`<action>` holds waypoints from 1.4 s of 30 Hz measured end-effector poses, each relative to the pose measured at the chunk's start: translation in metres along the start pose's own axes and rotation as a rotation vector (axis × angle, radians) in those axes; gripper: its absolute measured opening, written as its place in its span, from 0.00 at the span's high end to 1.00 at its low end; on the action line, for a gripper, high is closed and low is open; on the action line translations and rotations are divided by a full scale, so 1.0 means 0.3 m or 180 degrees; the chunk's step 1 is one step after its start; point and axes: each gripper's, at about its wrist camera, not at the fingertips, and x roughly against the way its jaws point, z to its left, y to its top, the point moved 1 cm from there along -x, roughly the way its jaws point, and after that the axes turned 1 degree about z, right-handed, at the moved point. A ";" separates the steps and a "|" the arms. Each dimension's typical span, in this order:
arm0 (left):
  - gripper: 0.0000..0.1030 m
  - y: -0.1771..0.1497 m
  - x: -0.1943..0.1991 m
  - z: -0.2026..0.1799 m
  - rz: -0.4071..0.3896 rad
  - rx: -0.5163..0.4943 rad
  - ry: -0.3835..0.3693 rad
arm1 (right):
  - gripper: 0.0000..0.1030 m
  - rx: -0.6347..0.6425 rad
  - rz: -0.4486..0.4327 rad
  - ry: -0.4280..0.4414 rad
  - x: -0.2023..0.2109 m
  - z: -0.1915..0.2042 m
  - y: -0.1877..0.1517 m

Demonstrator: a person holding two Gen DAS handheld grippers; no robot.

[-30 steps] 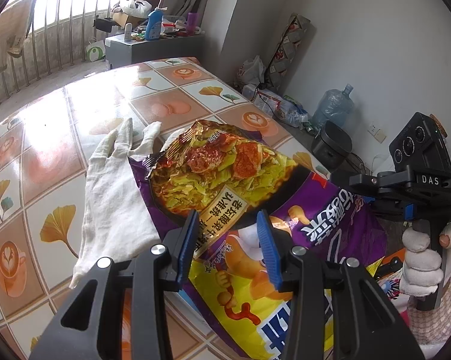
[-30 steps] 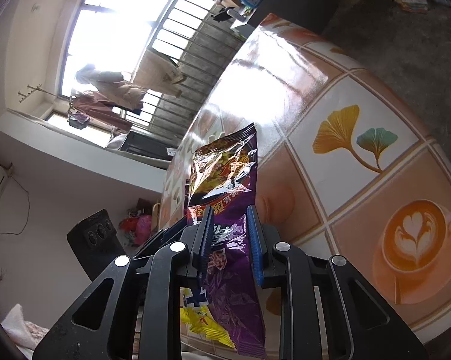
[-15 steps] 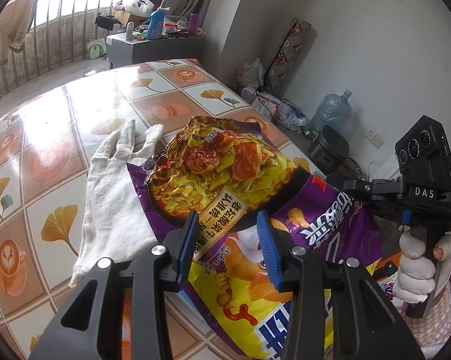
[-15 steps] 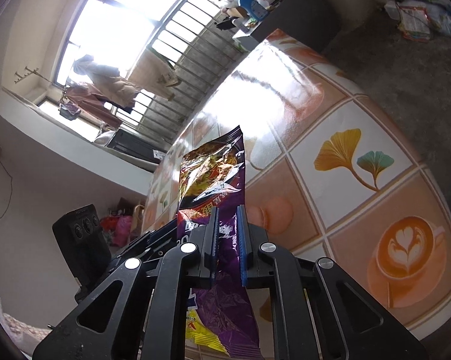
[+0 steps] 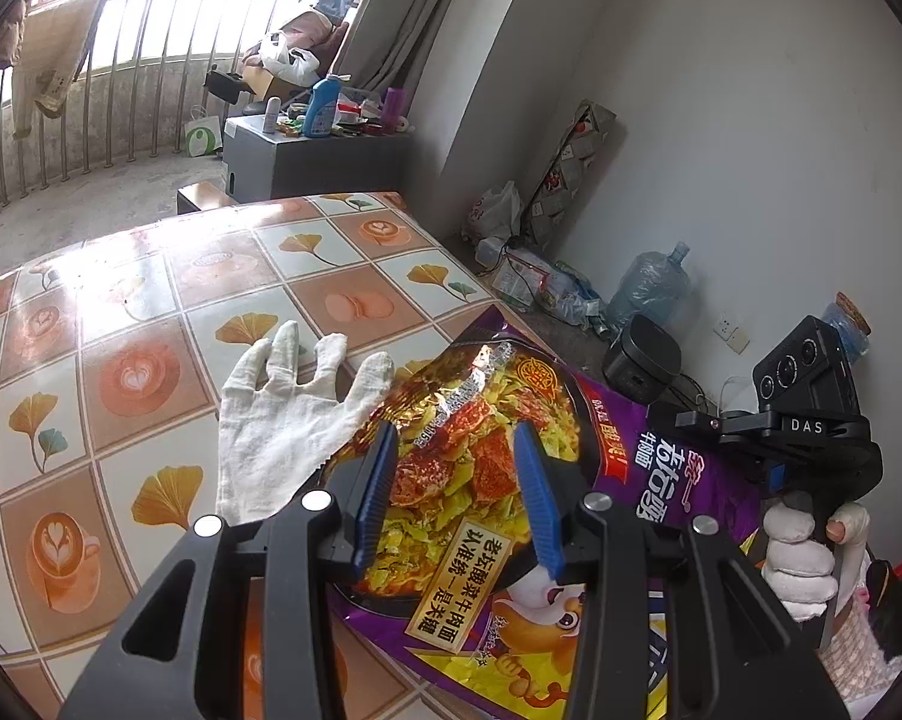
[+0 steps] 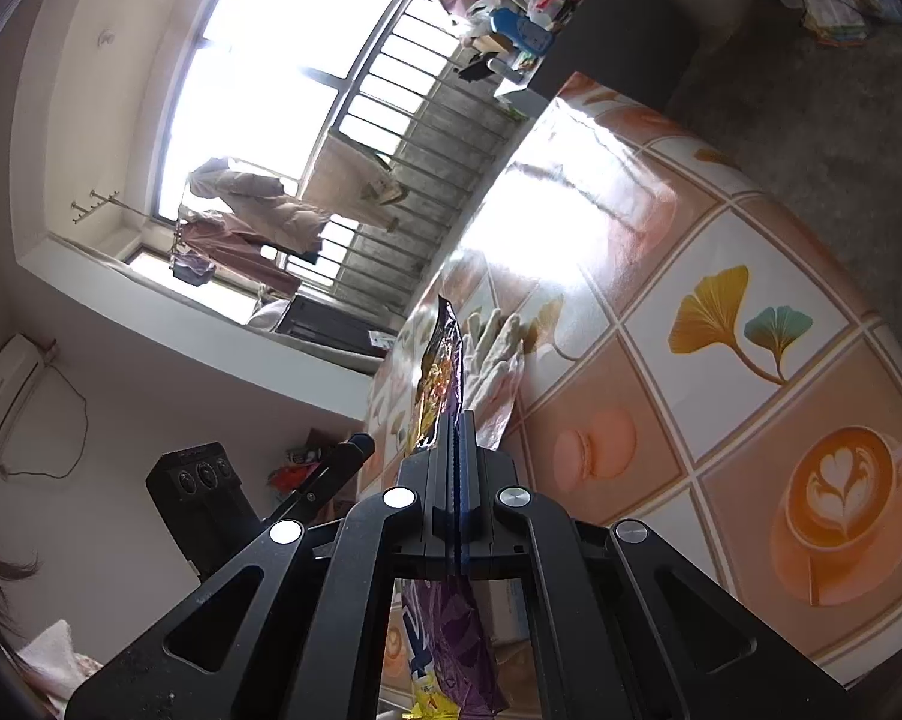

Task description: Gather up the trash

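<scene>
A purple and yellow noodle bag (image 5: 493,396) lies over the near right part of the tiled table (image 5: 151,300), its far end raised off the tiles. A white cloth glove (image 5: 283,420) lies flat beside it on the left, its edge tucked under the bag. My left gripper (image 5: 454,438) hovers above the bag with its blue pads apart, touching nothing. My right gripper (image 6: 456,417) is shut on the bag (image 6: 442,360), which stands on edge between its pads. Beyond the pads the glove (image 6: 496,348) shows. A gloved hand (image 5: 802,564) holds that gripper at the table's right side.
A grey cabinet (image 5: 313,150) crowded with bottles stands past the table's far end, by a railing. On the floor to the right are a water jug (image 5: 649,288), a black appliance (image 5: 643,354) and plastic bags along the wall. The table's edge runs close on the right.
My right gripper's jaws have closed onto the bag, which now stands more on edge. My left gripper has risen and tipped up, so more of the room and the glove show.
</scene>
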 end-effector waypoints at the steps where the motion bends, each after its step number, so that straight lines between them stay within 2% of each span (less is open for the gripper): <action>1: 0.62 0.001 0.002 -0.001 -0.0005 0.0005 0.0001 | 1.00 -0.0009 -0.0020 0.0016 0.006 -0.001 0.002; 8: 0.62 -0.001 0.008 0.006 -0.0014 0.0033 0.0035 | 1.00 -0.0114 -0.0206 0.0105 0.051 -0.025 0.033; 15: 0.62 -0.008 0.002 -0.012 0.0018 0.0014 0.0027 | 1.00 -0.0294 -0.0427 0.0002 0.109 -0.102 0.045; 19: 0.62 -0.019 -0.003 -0.031 0.0032 -0.0025 0.0000 | 1.00 -0.0399 -0.0458 -0.0033 0.121 -0.132 0.047; 22: 0.62 -0.039 -0.033 -0.050 0.0162 -0.0028 -0.0074 | 1.00 -0.0403 -0.0429 -0.0139 0.113 -0.140 0.042; 25: 0.62 -0.066 -0.071 -0.093 0.0303 -0.0159 -0.0092 | 1.00 -0.0394 -0.0326 -0.0183 0.098 -0.139 0.030; 31: 0.62 -0.104 -0.159 -0.140 0.0472 -0.0393 0.0059 | 0.99 -0.0396 0.0076 -0.0047 0.068 -0.130 0.012; 35: 0.62 -0.101 -0.177 -0.140 0.0496 -0.0472 0.0095 | 0.85 -0.0253 0.0554 0.0134 0.048 -0.101 0.001; 38: 0.62 -0.099 -0.185 -0.134 0.0500 -0.0489 0.0112 | 0.76 -0.0072 0.0900 0.0123 0.015 -0.077 -0.015; 42: 0.62 -0.101 -0.191 -0.139 0.0487 -0.0515 0.0142 | 0.76 -0.0022 0.1042 0.0053 -0.040 -0.073 -0.021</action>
